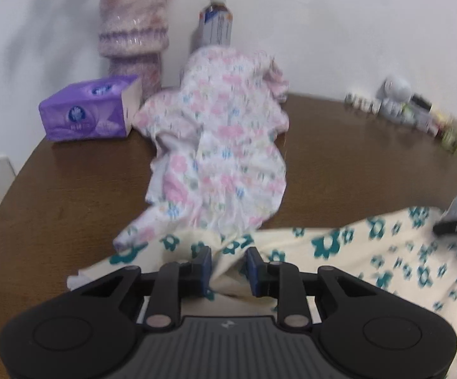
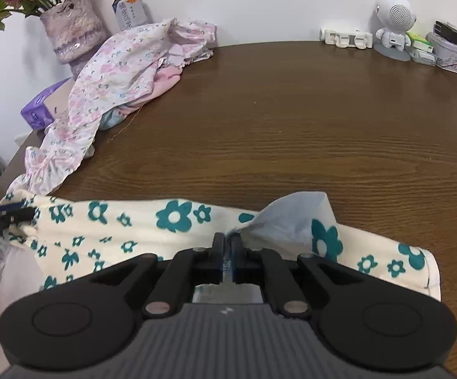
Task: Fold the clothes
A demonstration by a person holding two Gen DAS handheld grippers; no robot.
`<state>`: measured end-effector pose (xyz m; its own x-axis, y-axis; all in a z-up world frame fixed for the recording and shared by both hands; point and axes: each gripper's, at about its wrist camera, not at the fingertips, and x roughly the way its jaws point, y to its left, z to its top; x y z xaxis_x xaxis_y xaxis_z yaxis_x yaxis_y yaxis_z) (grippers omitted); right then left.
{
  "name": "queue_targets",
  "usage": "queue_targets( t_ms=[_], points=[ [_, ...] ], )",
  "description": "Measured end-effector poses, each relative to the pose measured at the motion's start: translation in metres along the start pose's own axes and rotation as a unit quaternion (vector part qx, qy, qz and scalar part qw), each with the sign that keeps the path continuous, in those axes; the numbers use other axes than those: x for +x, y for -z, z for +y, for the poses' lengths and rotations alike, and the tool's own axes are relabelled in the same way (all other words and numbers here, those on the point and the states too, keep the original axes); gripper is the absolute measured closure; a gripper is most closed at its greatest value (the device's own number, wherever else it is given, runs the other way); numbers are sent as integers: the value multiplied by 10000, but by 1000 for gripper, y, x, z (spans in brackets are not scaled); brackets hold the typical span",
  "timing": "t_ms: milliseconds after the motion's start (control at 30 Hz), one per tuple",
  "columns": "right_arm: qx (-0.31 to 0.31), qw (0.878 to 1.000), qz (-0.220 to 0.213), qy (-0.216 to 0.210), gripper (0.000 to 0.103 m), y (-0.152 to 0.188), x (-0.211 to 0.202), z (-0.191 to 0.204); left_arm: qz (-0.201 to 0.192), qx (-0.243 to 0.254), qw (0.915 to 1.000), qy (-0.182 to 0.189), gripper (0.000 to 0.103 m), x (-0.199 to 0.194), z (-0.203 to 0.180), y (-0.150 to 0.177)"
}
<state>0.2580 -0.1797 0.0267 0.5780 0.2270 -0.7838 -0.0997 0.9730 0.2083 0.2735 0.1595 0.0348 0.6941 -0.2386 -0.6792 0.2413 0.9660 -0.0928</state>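
Cream garment [image 2: 127, 237], teal flowers

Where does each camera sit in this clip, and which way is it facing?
Left wrist: on the left gripper, facing the wall across the table; open jaws straddle the cream garment; right gripper's tip at right edge.
Right wrist: on the right gripper, facing the same wall; jaws shut on the cream garment; left gripper's tip at left edge.
Shared: pink floral clothes, vase, purple tissue box.
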Motion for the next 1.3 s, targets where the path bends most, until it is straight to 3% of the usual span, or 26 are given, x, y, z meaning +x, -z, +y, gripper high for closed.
queue_targets(
  t_ms=[67, 100, 167, 200, 233, 267, 433, 533, 667, 800, 867, 933, 1000, 1233, 1300],
  points=[
    [61, 10000, -30, -47, 92, 0, -4, -1, -68, 139, 9999, 17, 72, -1, -1, -5],
    [119, 9999, -62, -67, 79, -1, -4, -2, -49, 225, 9997, 24, 70, 0, -3, -7],
    [233, 9996, -127, -103, 63, -2, -5, -3, 52, 453, 9989, -120, 68, 9, -8, -9],
    [287, 9994, -167, -82, 65, -3, -3, -2, 107, 570, 9981, -203, 68, 13, -10, -10],
    [346, 9992, -194, -91, 72, -4, -1, -2, 154, 571, 9980, -240, 80, 17, -10, -9],
    [367, 9991, -205, -74, 102, -2, 1, -3, 200, 536, 9980, -263, 85, 21, -9, -7],
    [449, 9987, -232, 2, 101, 1, 3, -8, 154, -13, 9995, -264, 80, 15, 2, -5],
    [402, 9991, -130, -73, 97, 1, 1, -6, -240, -31, 9990, -376, 77, -6, 1, -3],
    [149, 9996, -231, -79, 73, 2, -18, -1, -182, 414, 9987, -245, 72, -14, -6, 3],
    [-355, 9964, -751, -137, 73, 5, -34, 11, -28, 817, 9965, -191, 73, -17, -13, 13],
    [-588, 9947, -800, -266, 73, 6, -29, 20, 24, 731, 9969, -285, 73, -11, -11, 23],
    [-847, 9935, -667, -360, 73, 6, -16, 30, -66, 579, 9979, -271, 72, -10, -6, 32],
    [-970, 9945, -330, -198, 73, 8, 0, 35, -121, 519, 9982, -268, 69, -14, -4, 38],
    [-949, 9950, -300, 58, 74, 4, 5, 31, -221, 422, 9984, -315, 65, -32, 0, 33],
    [-782, 9966, -274, -1, 68, 4, 3, 32, -356, 436, 9980, -282, 60, -35, -2, 29]
  ],
)
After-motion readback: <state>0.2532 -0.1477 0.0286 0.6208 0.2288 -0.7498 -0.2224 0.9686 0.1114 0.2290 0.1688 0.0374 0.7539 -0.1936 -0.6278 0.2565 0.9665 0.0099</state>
